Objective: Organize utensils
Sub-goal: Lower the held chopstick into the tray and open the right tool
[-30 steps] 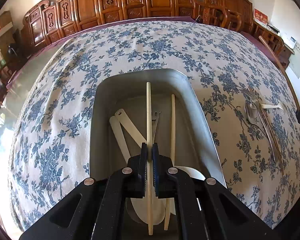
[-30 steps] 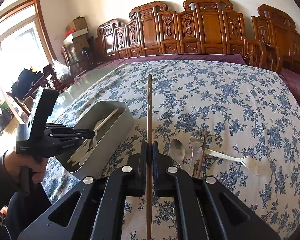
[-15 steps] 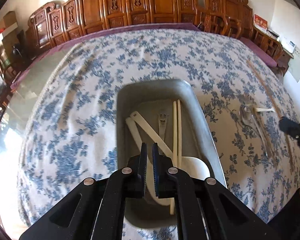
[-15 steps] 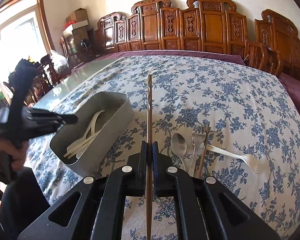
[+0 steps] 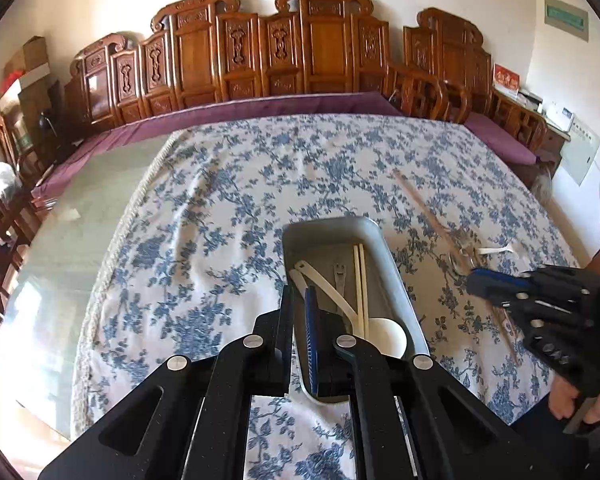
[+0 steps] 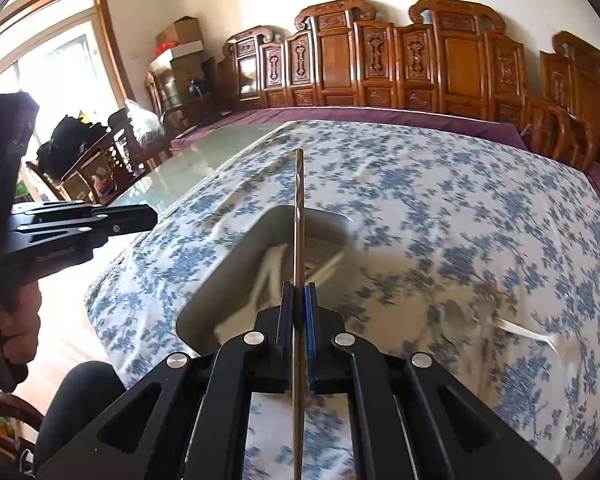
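Left gripper (image 5: 300,304): jaws pressed together with nothing between them, hovering above the near end of the tray; seen from the right wrist view at far left, held in a hand (image 6: 10,320).

Metal tray (image 5: 396,280): oblong grey bin on the floral tablecloth (image 5: 204,216); long axis runs from the near edge of the table away toward the carved wooden chairs (image 5: 260,60).

Tray contents: a pair of pale chopsticks (image 5: 360,280) side by side, lengthwise along the right wall of the tray; a white spoon (image 5: 384,334) with its bowl at the near end and handle slanting up-left; a second white handle beside it; a small metal utensil (image 5: 340,274) lying lengthwise on the floor of the tray.

Right gripper (image 6: 299,304): jaws pinching a dark wooden chopstick (image 6: 299,200) near its middle.

Dark wooden chopstick, orientation: long axis in line with the gripper fingers, far tip pointing away over the far rim of the tray, near end passing back between the finger arms.

Loose utensils (image 5: 464,248): metal pieces and a white fork on the cloth right of the tray, partly behind the right gripper; blurred in the right wrist view.
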A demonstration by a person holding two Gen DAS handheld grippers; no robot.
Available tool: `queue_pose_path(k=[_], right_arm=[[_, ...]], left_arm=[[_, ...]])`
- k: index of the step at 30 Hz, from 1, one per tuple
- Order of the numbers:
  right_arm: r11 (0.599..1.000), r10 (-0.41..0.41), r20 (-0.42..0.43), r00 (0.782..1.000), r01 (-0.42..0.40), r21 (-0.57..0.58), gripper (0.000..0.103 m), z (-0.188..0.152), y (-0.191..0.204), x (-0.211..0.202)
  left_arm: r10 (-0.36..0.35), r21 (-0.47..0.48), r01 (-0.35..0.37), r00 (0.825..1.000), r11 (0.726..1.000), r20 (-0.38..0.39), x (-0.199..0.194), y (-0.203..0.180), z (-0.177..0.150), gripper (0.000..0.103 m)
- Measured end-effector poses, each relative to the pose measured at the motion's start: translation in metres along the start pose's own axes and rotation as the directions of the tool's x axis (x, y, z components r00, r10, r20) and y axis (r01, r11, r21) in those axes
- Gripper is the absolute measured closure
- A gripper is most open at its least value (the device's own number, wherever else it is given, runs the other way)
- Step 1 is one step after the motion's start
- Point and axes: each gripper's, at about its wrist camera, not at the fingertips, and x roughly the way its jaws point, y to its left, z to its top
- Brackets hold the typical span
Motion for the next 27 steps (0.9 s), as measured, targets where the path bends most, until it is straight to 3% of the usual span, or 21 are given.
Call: queue_pose_path(k=[11, 14, 21, 27], right_arm=[[0.994, 0.036, -0.082, 0.996, -0.028, 0.102, 0.096, 0.017, 0.016, 0.056], [0.991, 0.035, -0.106, 0.994, -0.021, 0.130, 0.096, 0.015, 0.016, 0.071], [0.986, 0.032, -0.165, 0.986, -0.004, 0.167, 0.096, 0.011, 0.017, 0.102], [0.988, -0.018, -0.219, 0.976, 0.052, 0.149, 0.096, 0.008, 0.018, 0.124]], left_arm=[[-0.001, -0.030, 0.001, 1.000, 1.000, 0.015, -0.017, 0.032, -0.009, 0.097], [-0.001, -0.045, 0.001, 1.000, 0.999, 0.004, -0.012, 0.039, -0.014, 0.082], [0.002, -0.068, -0.003, 1.000, 0.998, -0.015, -0.003, 0.051, -0.029, 0.079], [-0.002, -0.088, -0.001, 1.000, 0.996, -0.029, 0.004, 0.059, -0.040, 0.077]])
